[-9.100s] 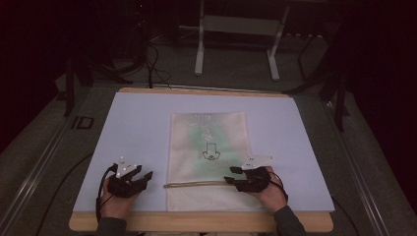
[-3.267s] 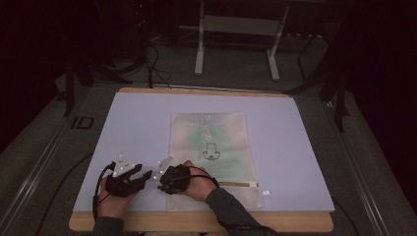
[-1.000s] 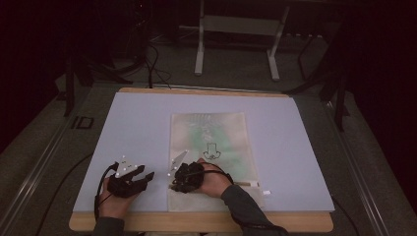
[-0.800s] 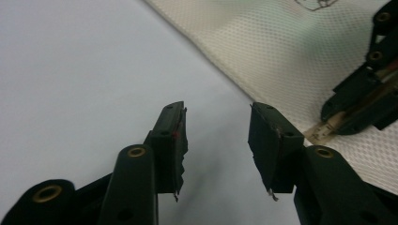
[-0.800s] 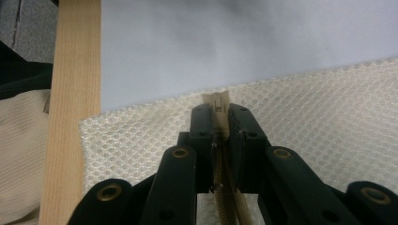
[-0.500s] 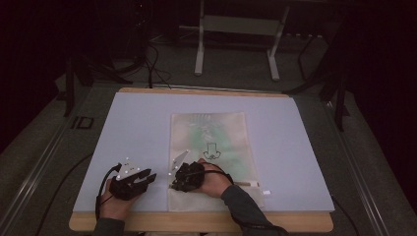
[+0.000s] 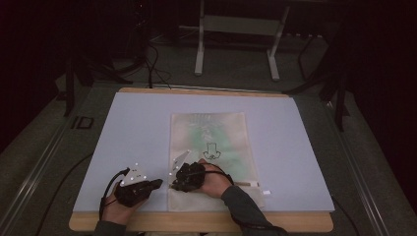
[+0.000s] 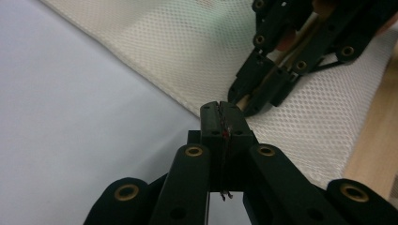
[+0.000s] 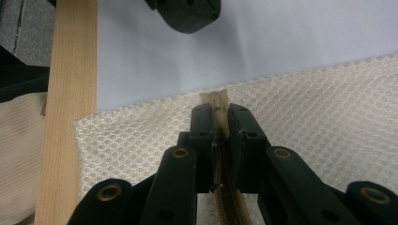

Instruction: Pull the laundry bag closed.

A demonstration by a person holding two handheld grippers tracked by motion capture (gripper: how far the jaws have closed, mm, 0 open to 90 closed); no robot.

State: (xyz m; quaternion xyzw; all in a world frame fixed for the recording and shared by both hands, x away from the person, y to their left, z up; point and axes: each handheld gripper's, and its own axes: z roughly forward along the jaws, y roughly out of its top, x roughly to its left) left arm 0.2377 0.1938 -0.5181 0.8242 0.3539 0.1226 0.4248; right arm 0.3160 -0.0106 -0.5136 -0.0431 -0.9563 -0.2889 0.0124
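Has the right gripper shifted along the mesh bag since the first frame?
Yes. The right gripper went from the mesh bag's right edge to its left corner, near the left gripper, and is shut on the zipper end.

Table and floor clutter

A pale mat [image 7: 147,128] covers the wooden table [image 7: 196,222]; beyond it a metal stand [image 7: 236,29] and cables [image 7: 147,59] sit on dark floor.

mesh bag [image 7: 211,142] print too small

— Sitting in a dim room: a wooden-edged table [image 7: 201,222] carrying a pale lilac mat [image 7: 137,128].
— Standing behind, a grey metal frame [image 7: 236,29] on a dark grey floor [image 7: 44,147].
— Trailing across it, black cables [image 7: 147,59]; fading into darkness beyond.
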